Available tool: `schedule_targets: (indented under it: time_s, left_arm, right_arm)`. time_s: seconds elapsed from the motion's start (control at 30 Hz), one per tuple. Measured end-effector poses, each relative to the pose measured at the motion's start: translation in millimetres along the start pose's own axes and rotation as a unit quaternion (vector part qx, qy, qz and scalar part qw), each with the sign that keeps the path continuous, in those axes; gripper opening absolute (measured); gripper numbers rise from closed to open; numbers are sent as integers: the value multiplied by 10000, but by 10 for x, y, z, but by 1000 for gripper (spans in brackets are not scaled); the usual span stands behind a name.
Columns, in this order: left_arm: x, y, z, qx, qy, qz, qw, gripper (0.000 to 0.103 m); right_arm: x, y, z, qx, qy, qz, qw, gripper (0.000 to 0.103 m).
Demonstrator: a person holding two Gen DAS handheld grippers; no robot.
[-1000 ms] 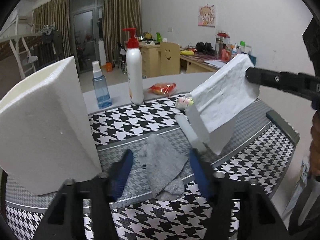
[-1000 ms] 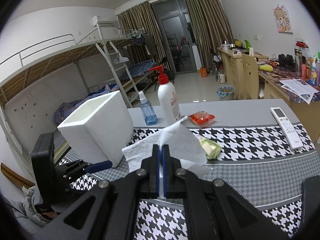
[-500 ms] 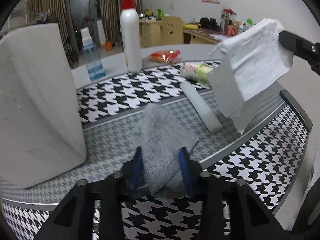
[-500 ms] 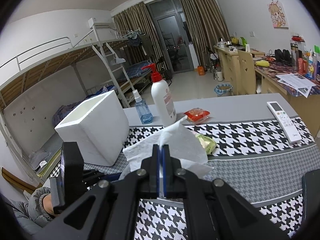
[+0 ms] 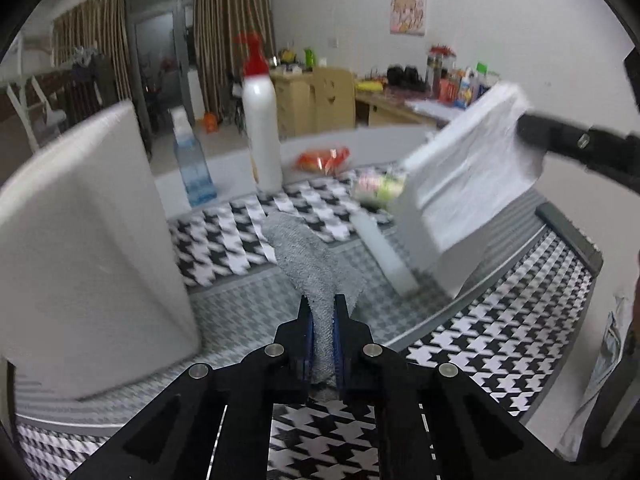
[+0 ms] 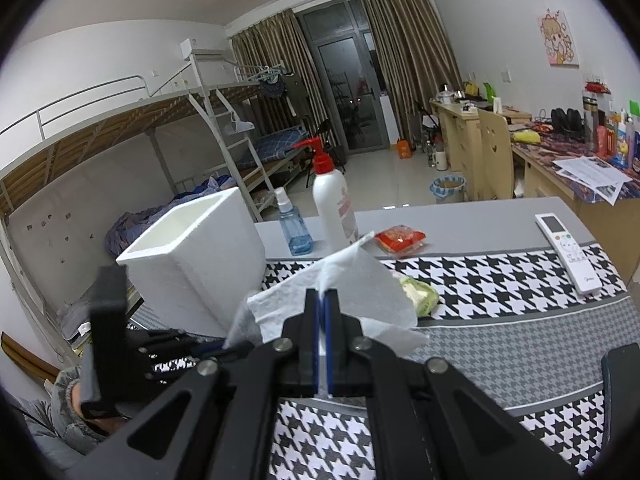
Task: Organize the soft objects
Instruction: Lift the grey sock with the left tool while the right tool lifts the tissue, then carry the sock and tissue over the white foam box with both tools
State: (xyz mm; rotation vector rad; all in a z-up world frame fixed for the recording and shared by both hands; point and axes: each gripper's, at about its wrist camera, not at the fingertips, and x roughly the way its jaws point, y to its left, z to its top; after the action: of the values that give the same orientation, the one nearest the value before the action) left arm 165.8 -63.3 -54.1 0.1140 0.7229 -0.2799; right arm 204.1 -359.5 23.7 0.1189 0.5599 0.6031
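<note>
Left hand-held gripper (image 5: 322, 320): jaws closed on the near end of a grey sock (image 5: 308, 264). The sock's far end stretches away over the houndstooth cloth (image 5: 500, 328) covering the desk; whether that end touches the cloth cannot be told, as this view is blurred.

Right hand-held gripper (image 6: 322, 312): jaws clamped on a white tissue (image 6: 348, 280), which is held up above the desk. In the left view the tissue hangs off the right gripper's tip, above and right of the sock.

White foam box (image 6: 192, 256): open top, stands on the desk left of the sock.

White roll (image 5: 386, 256): lies on the cloth just right of the sock, under the tissue.

Behind these: a pump bottle (image 6: 334, 204), a small blue spray bottle (image 6: 294, 226), a red packet (image 6: 400, 237), a green-white soft item (image 6: 420, 296). Remote (image 6: 568, 252) at the far right of the desk.
</note>
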Motion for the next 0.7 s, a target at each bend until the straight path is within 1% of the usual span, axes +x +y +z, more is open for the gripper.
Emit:
schedule_targets:
  time_s: [0.2,0.33,0.7]
  left_arm:
    - [-391,96,95,150,-479,-67,9987,9]
    - [-555,198,131,209,-719,-83,9972,9]
    - [-971,406,198,244,-1217,-91,9922,9]
  right_arm:
    - [-14,199,50,-20,-158,-34,9999,4]
    - [-22,331,77,-12,-246,-107,9996,4]
    - [-77,657,192,-103,-495,-200,9985,4]
